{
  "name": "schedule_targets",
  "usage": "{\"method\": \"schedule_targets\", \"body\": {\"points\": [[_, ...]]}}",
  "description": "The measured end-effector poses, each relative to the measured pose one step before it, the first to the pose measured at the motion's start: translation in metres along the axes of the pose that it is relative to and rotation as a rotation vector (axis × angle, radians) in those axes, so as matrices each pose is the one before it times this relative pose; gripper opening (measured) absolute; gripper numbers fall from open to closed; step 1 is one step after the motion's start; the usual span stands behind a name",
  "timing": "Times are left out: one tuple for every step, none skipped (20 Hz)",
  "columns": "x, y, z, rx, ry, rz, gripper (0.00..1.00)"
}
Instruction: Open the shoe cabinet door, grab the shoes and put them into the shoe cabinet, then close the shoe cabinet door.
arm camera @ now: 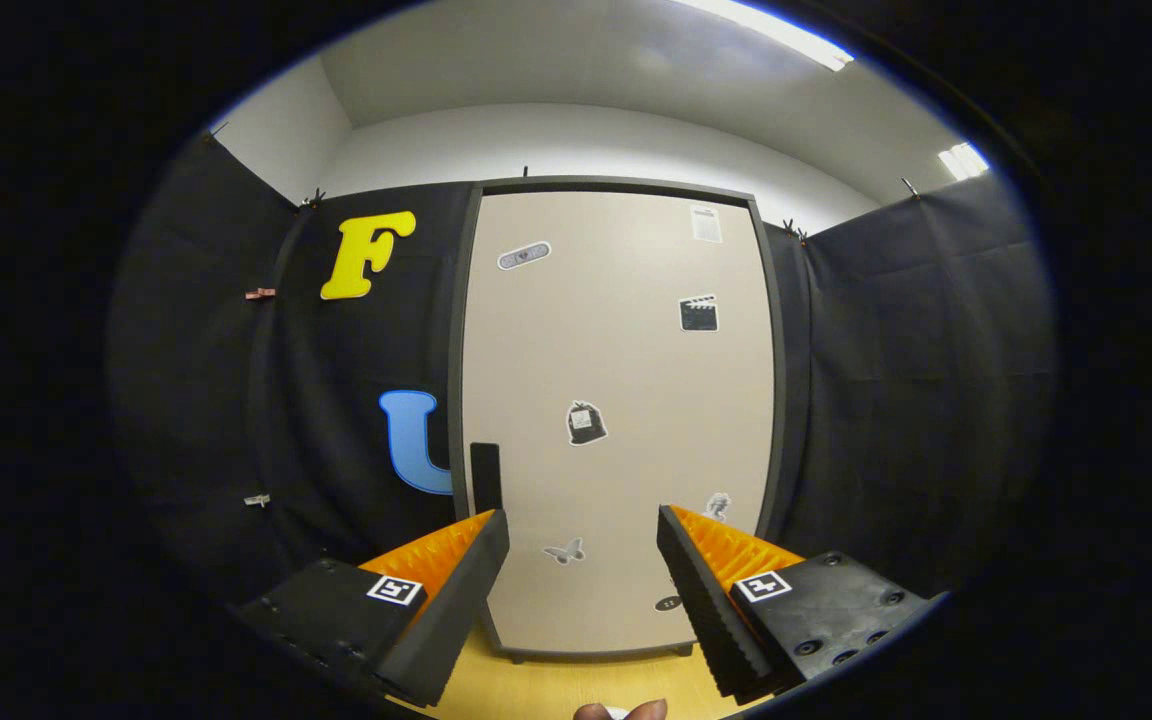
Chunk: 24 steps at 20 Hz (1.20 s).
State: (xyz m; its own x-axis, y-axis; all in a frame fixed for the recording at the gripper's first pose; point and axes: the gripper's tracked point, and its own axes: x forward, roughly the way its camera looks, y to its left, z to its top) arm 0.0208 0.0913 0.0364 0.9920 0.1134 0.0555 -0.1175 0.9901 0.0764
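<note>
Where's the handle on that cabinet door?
In the gripper view, the dark handle sits low on the closed door's left edge, just beyond the open claw's left finger.

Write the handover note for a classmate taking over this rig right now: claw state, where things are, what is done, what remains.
Claw: open, holding nothing, aimed at the shoe cabinet door.
Door: shut, stickers on its front; dark handle at its left edge, just above the left finger.
Cabinet stands on a wooden floor.
Done: nothing yet.
Left: open door, fetch the shoes, put them inside, shut door.
</note>
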Motion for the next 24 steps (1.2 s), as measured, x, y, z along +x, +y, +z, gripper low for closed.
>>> {"method": "schedule_targets", "body": {"points": [[0.00814,0.01098,-0.0006,0.00599,0.00212,0.0106,0.97],[0.00704,0.00901,-0.00335,0.00155,0.00529,0.0104,0.97],[0.00677,0.00704,-0.00256,-0.00314,0.0057,0.00805,0.97],[0.00532,0.00643,-0.00233,-0.0036,0.00285,0.00595,0.97],[0.00666,0.00803,-0.00219,-0.00583,0.00112,0.00728,0.97],[0.00756,0.0073,-0.00433,-0.00417,0.00696,0.00462,0.97],[0.00835,0.0055,-0.00317,-0.00135,0.00424,0.00303,0.97],[0.00551,0.00357,-0.00448,-0.00056,0.00738,-0.00102,0.97],[0.00988,0.00395,-0.00429,0.0012,0.00656,-0.00269,0.97],[0.01046,0.00263,-0.00474,-0.00138,0.00864,-0.00596,0.97],[0.00959,0.00159,-0.00544,-0.00347,0.00899,-0.00508,0.97],[0.00998,0.00057,-0.00567,-0.00899,0.00736,-0.00868,0.97],[0.0098,0.002,-0.00703,-0.00666,0.01382,-0.00017,0.97],[0.00904,0.00224,-0.00809,-0.0001,0.01696,0.00243,0.97],[0.00929,0.0004,-0.00709,0.00608,0.01858,-0.00478,0.98],[0.00852,0.00207,-0.00429,0.01246,0.01193,0.00024,0.97],[0.00924,-0.00153,-0.00288,0.00744,0.005,-0.0115,0.96],[0.00761,-0.00164,-0.00257,0.00277,0.00648,-0.00964,0.92],[0.00738,0.00021,-0.00303,0.00484,0.00782,-0.00395,0.87],[0.00459,-0.00154,-0.00303,0.0037,0.00876,-0.0094,0.86],[0.00519,0.00003,-0.00174,0.00792,0.00555,-0.00314,0.72],[0.00128,-0.00105,-0.00217,0.00869,0.00816,-0.00705,0.64],[0.00424,-0.0049,-0.00053,0.00156,-0.00063,-0.02403,0.57],[0.00199,0.00037,0.0006,-0.00238,-0.00955,-0.00175,0.49]]}}
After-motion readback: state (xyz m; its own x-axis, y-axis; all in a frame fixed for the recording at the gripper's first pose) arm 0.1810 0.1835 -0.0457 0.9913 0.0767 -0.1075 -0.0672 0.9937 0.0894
